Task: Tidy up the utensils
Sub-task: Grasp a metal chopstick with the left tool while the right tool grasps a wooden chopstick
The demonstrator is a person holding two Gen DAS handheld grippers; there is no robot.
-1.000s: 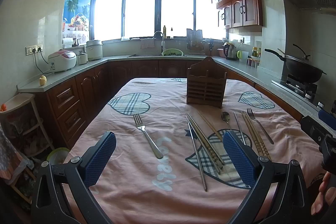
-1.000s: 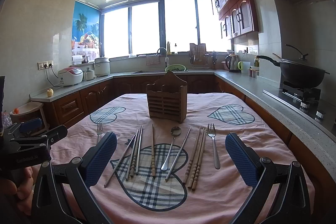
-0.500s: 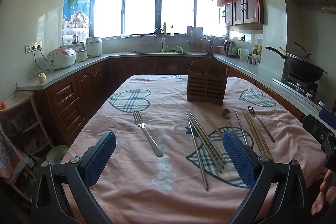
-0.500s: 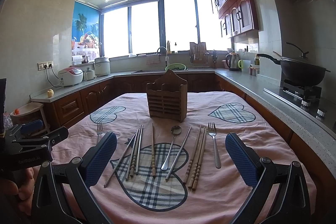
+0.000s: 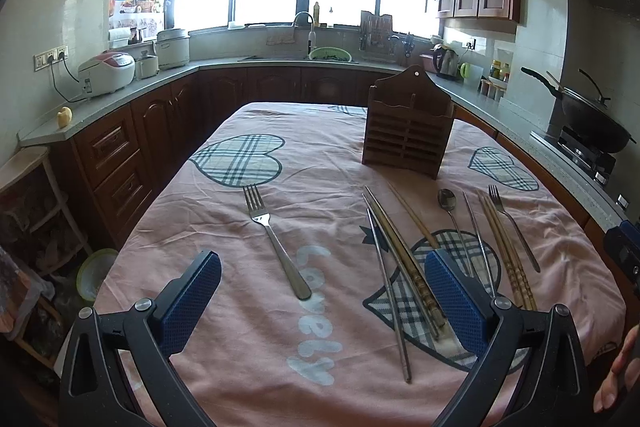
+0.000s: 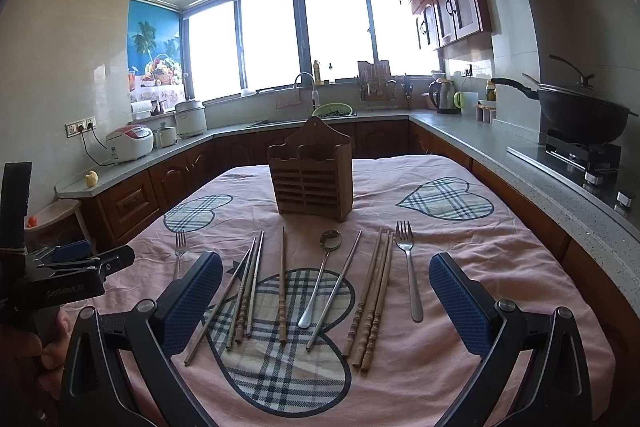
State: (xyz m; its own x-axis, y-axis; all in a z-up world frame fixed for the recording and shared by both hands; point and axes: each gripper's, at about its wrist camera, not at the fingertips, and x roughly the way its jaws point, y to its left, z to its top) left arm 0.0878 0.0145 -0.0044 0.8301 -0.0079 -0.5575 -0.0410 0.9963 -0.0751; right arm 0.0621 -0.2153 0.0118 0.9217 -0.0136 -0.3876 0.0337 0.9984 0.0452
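Both the left tool (image 5: pixel 322 291) and right tool (image 6: pixel 326 297) hang spread apart and empty over the desk (image 6: pixel 500 247), utensils fanned before the wooden holder (image 6: pixel 310 179) for sorting

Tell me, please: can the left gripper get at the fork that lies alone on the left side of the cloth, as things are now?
Probably yes. The left gripper is open, and the fork lies flat just ahead between its fingers, apart from the chopsticks, with nothing on or over it.
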